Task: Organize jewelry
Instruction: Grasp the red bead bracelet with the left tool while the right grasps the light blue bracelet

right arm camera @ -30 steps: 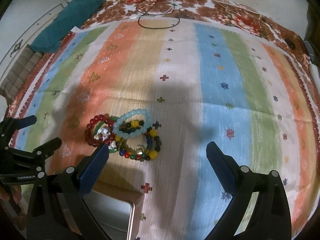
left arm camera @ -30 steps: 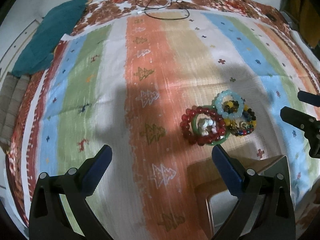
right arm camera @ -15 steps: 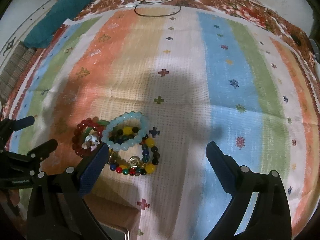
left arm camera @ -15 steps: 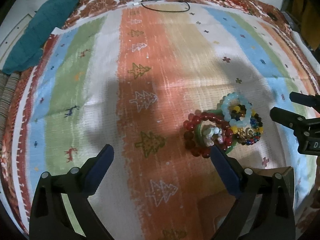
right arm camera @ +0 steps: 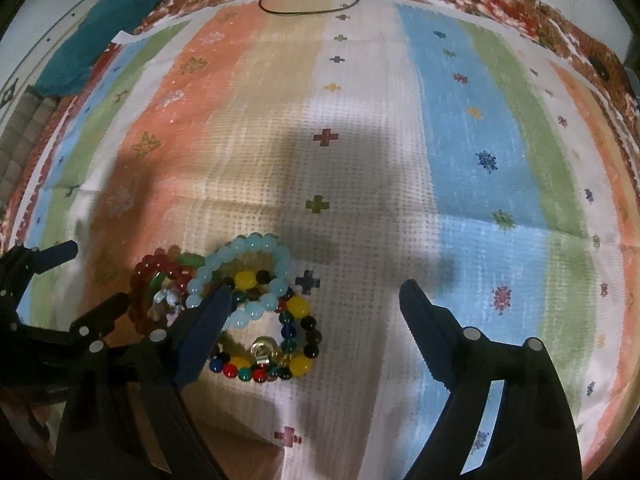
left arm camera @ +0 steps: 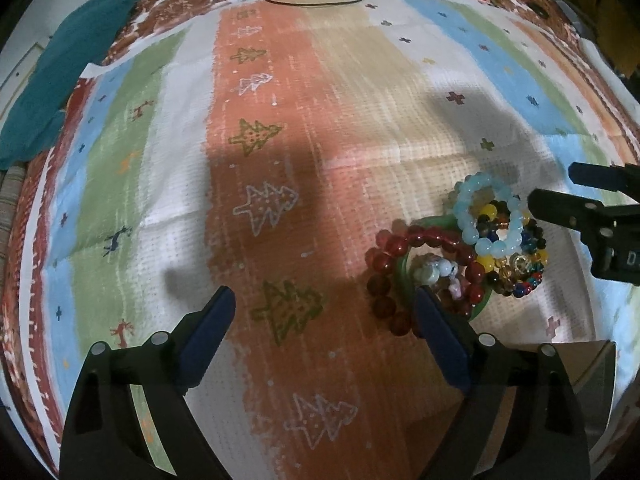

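Both claws, left (left arm camera: pixel 324 316) and right (right arm camera: pixel 316 304), gape wide and empty, having closed in on the bracelets (right arm camera: pixel 248 304) near the cloth's (right arm camera: pixel 360 160) front edge; picking looks imminent.

right tool (right arm camera: pixel 316 298) agape | beside bracelet pile (right arm camera: pixel 240 304) (tangled) | on striped cloth (right arm camera: pixel 460 140)
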A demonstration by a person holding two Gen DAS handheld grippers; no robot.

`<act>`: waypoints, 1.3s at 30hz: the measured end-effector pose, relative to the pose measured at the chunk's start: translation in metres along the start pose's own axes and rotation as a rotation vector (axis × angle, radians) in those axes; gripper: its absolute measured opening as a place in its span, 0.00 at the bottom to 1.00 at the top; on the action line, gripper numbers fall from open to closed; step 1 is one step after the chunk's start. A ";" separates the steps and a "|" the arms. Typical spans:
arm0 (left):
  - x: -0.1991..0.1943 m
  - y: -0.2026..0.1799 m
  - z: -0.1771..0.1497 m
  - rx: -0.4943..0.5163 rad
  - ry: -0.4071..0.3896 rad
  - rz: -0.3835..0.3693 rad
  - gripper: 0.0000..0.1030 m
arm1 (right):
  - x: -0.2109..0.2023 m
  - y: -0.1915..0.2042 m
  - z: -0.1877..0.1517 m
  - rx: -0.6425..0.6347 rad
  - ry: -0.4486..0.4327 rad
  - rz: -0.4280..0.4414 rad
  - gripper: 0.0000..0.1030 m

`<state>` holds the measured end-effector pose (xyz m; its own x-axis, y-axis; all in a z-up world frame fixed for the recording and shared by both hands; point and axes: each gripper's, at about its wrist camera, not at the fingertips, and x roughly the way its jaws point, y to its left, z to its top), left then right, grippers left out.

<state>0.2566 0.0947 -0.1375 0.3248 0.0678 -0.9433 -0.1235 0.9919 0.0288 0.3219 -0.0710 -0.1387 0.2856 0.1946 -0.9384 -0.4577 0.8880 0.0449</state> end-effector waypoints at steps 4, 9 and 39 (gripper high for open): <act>0.004 0.002 0.004 0.000 0.007 -0.002 0.85 | 0.008 0.001 0.003 0.000 0.016 0.004 0.79; 0.013 0.009 0.006 -0.012 0.019 -0.003 0.83 | 0.019 0.005 0.005 -0.014 0.038 -0.002 0.74; 0.033 -0.003 0.006 0.012 0.043 -0.016 0.58 | 0.043 0.013 0.015 -0.083 0.024 -0.045 0.12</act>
<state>0.2731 0.0943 -0.1667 0.2863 0.0472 -0.9570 -0.1076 0.9941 0.0168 0.3405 -0.0452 -0.1732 0.2881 0.1443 -0.9467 -0.5135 0.8577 -0.0255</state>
